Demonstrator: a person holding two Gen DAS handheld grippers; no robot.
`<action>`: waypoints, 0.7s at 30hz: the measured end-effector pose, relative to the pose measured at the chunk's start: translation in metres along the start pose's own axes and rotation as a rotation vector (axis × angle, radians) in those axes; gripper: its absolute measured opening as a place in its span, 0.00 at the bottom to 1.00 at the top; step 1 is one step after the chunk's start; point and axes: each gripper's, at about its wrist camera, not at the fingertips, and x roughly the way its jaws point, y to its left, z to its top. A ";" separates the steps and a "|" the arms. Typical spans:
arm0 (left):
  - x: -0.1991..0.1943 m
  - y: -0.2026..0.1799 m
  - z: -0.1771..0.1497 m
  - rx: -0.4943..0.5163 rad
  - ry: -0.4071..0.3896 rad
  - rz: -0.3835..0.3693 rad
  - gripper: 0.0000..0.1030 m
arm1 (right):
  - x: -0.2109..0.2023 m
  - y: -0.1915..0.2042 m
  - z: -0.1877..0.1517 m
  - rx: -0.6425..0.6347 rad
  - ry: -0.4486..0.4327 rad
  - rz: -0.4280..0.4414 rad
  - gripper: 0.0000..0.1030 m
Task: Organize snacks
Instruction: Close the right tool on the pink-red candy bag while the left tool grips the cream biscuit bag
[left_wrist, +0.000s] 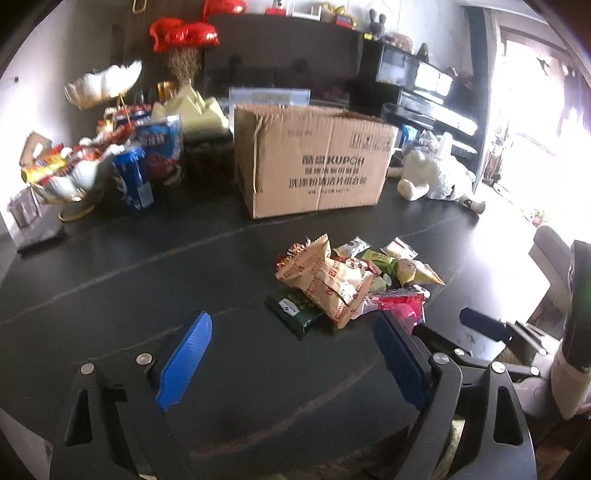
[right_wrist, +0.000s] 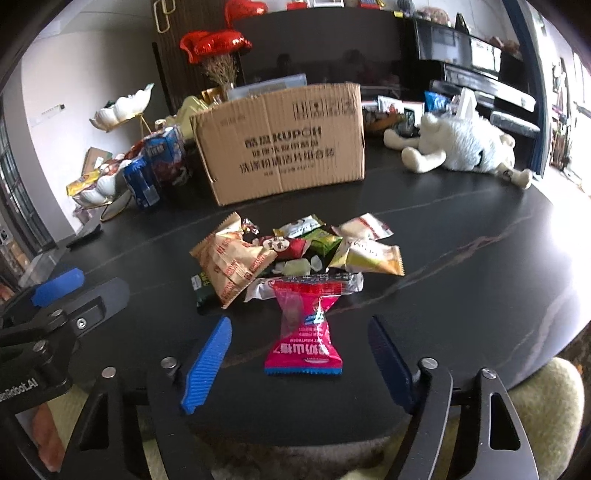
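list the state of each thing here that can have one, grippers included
left gripper: open, nothing between the jaws
right gripper: open, pink packet between the jaws, pads not touching it
pink packet: lying flat, sealed
snack pile: loose heap on the table
cardboard box: upright, top open
plush toy: lying on its side

Loose snack packets (right_wrist: 295, 254) heaped before an open cardboard box (right_wrist: 280, 147).

gripper (left_wrist: 291, 354): blue pads apart, nothing between
snacks (left_wrist: 351, 277): piled on table (left_wrist: 129, 280)
box (left_wrist: 314, 162): behind pile
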 end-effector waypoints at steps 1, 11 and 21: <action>0.005 -0.001 0.002 -0.006 0.010 -0.010 0.85 | 0.004 -0.002 0.000 0.008 0.008 0.003 0.70; 0.056 -0.006 0.015 -0.076 0.091 -0.063 0.73 | 0.033 -0.009 0.005 0.047 0.068 0.037 0.55; 0.094 -0.014 0.018 -0.122 0.154 -0.098 0.64 | 0.047 -0.018 0.008 0.086 0.111 0.066 0.43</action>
